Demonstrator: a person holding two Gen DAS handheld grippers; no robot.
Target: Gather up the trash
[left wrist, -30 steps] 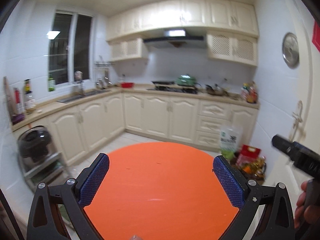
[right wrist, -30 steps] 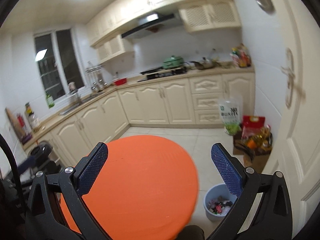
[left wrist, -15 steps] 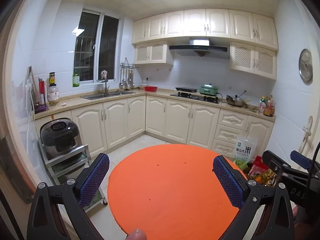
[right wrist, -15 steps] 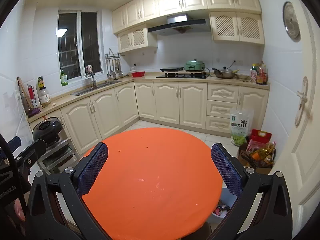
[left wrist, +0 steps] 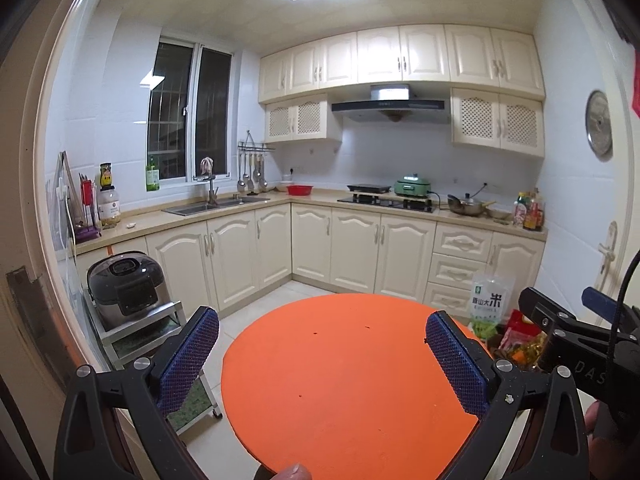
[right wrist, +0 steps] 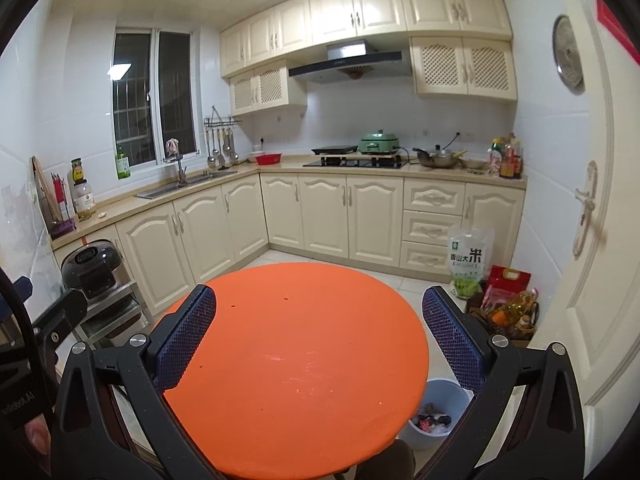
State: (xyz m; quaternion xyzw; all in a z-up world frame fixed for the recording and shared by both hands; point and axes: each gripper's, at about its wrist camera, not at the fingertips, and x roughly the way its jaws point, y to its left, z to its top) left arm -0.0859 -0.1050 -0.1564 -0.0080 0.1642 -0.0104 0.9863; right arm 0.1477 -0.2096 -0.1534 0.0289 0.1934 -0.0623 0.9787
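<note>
The right gripper (right wrist: pixel 319 340) is hovering wide apart over the orange table (right wrist: pixel 296 364); a trash bin (right wrist: pixel 436 412) is sitting below its right jaw.

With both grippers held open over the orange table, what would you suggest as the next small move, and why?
Probably tilt the right gripper down toward the bin and the floor to look for trash. The orange table shows no loose item, both grippers are empty, and the bin beside the table already holds scraps.

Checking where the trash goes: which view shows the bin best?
The right wrist view: the pale blue bin stands on the floor beside the orange table, litter visible inside. The left wrist view doesn't show it.
</note>
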